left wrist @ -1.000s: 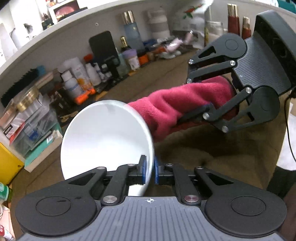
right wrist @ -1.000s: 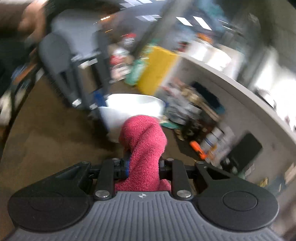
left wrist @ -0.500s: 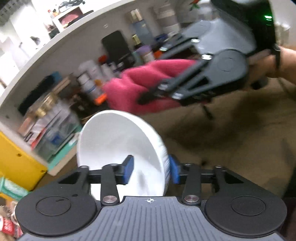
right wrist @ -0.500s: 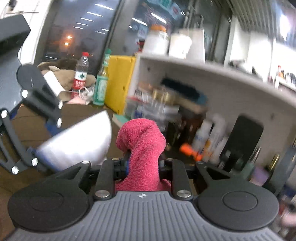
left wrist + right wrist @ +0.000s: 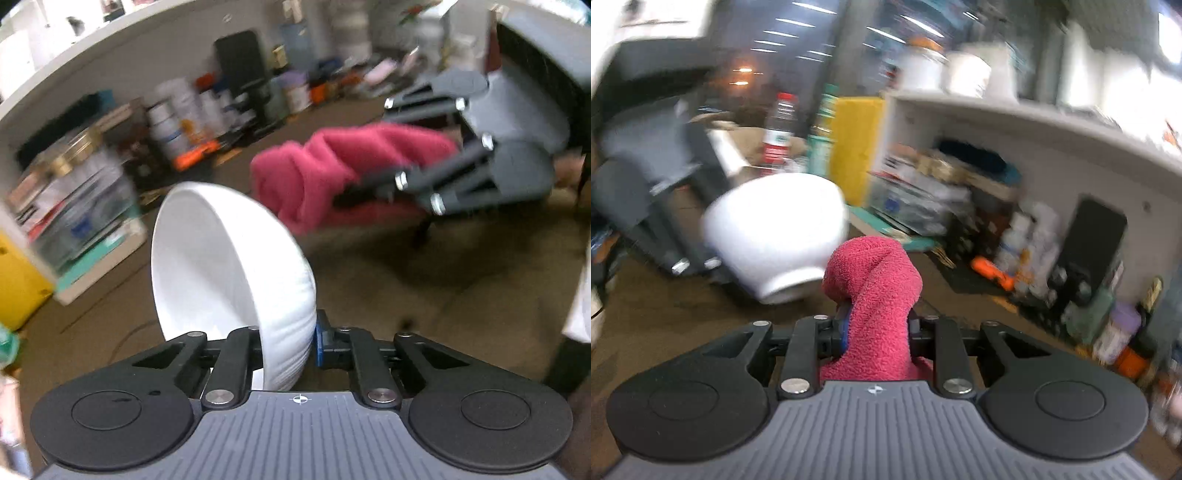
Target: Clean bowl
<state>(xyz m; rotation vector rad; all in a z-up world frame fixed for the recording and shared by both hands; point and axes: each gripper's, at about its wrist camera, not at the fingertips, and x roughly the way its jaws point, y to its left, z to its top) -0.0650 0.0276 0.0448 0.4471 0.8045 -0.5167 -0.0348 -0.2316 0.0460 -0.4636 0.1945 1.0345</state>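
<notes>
Left gripper (image 5: 288, 341) jaws clamp the tilted white ceramic bowl (image 5: 221, 273); right gripper (image 5: 877, 328) jaws pinch the rolled red terry cloth (image 5: 875, 295) just beside it, with cluttered bottles (image 5: 184, 114) lining the shelf behind on the brown counter (image 5: 406, 288).

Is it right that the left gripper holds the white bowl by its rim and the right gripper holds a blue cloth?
Not quite: the cloth is pink-red, not blue, as the right wrist view shows. The rest holds: the right gripper is shut on it, and the left gripper holds the white bowl by its rim.
</notes>
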